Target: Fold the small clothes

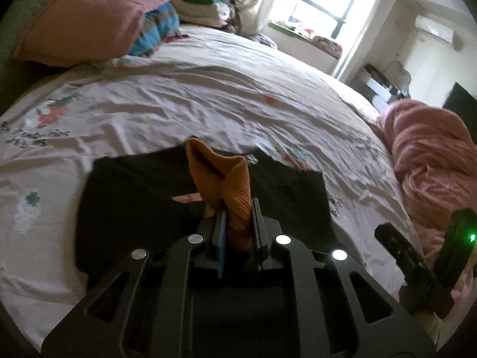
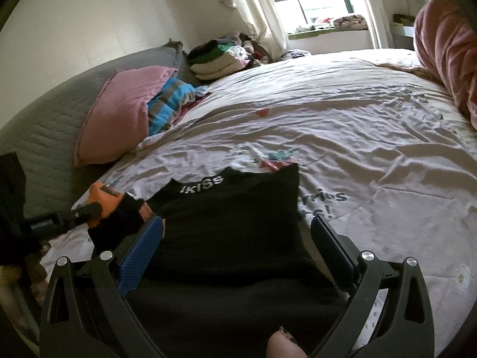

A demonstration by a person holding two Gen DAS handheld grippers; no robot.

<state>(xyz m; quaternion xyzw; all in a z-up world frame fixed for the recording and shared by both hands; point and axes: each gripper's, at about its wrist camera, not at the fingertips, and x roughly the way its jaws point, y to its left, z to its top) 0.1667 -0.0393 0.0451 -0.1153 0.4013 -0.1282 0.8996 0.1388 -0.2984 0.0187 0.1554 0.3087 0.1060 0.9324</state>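
Left gripper [image 1: 238, 208] clamped on orange cloth [image 1: 229, 185], lifted off black garment [image 2: 232, 217] so I can carry it clear, I judge. Right gripper [image 2: 238, 238] jaws wide, empty, over black garment flat on bedsheet [image 2: 357, 137], ready to fold.

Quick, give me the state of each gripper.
Left gripper: closed on the orange cloth.
Right gripper: open, holding nothing, over the black garment.
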